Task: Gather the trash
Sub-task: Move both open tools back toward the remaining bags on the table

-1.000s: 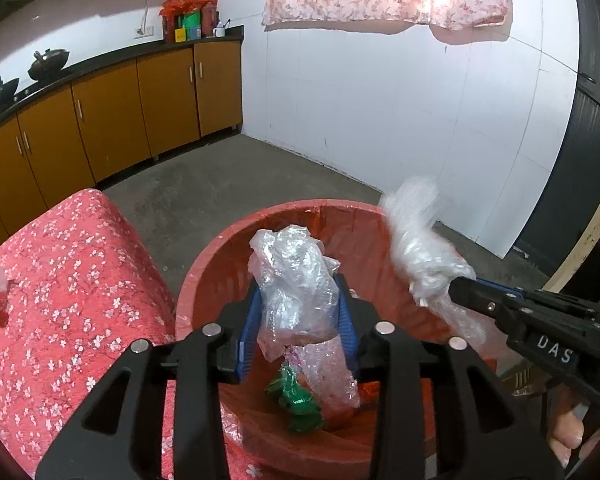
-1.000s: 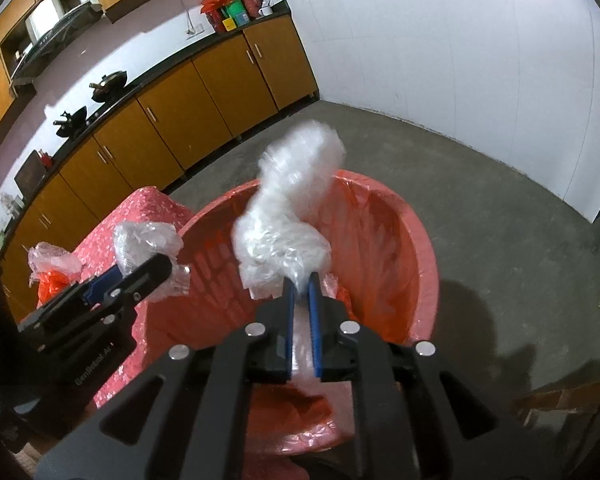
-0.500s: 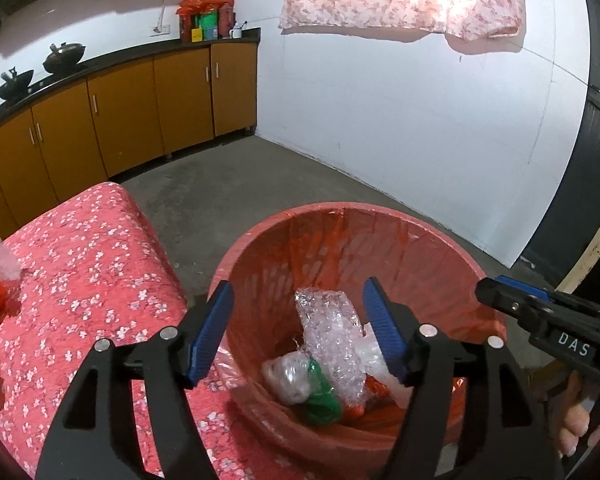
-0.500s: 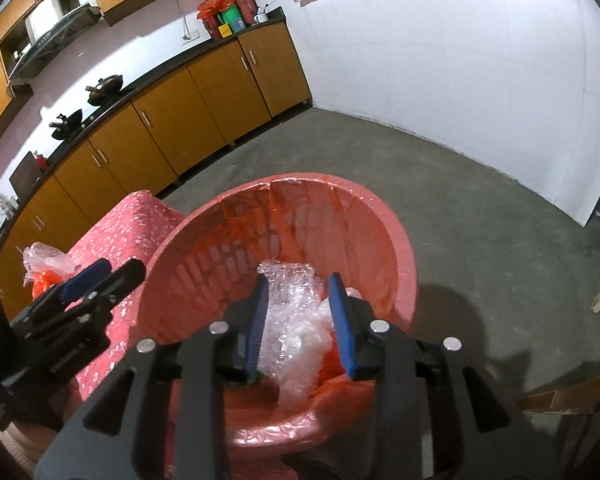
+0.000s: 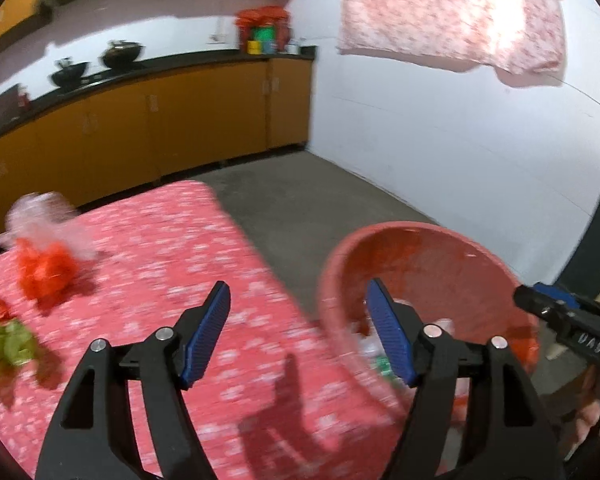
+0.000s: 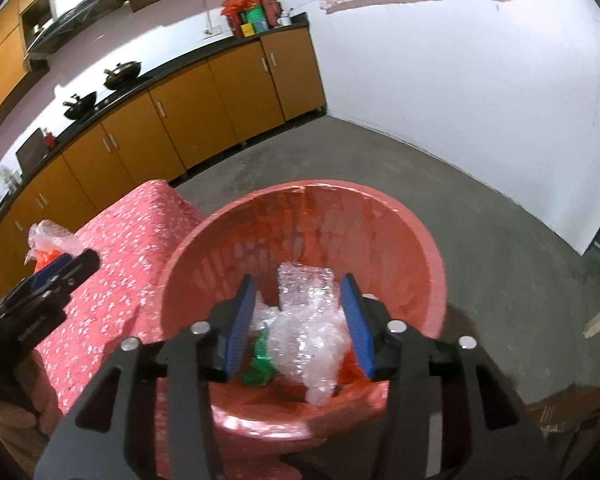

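Note:
A red trash basket [image 6: 384, 216] [image 5: 416, 236] stands on the floor beside the table and holds clear bubble wrap [image 6: 308, 320] and a green wrapper [image 6: 260, 364]. My right gripper [image 6: 298, 320] is open and empty above the basket. My left gripper [image 5: 300, 332] is open and empty over the table's right edge. On the table lie a red plastic piece [image 5: 46, 272], a clear plastic bag [image 5: 40, 216] behind it, and a green piece [image 5: 4, 344] at the left edge.
The table has a red floral cloth [image 5: 172, 264]. Orange cabinets [image 6: 180, 120] with pots run along the back wall. A white wall [image 6: 480, 92] stands to the right, with bare concrete floor [image 6: 380, 160] between.
Both grippers let go of their plastic into the basket. My left gripper has since swung left over the table. My right gripper has opened wider above the basket.

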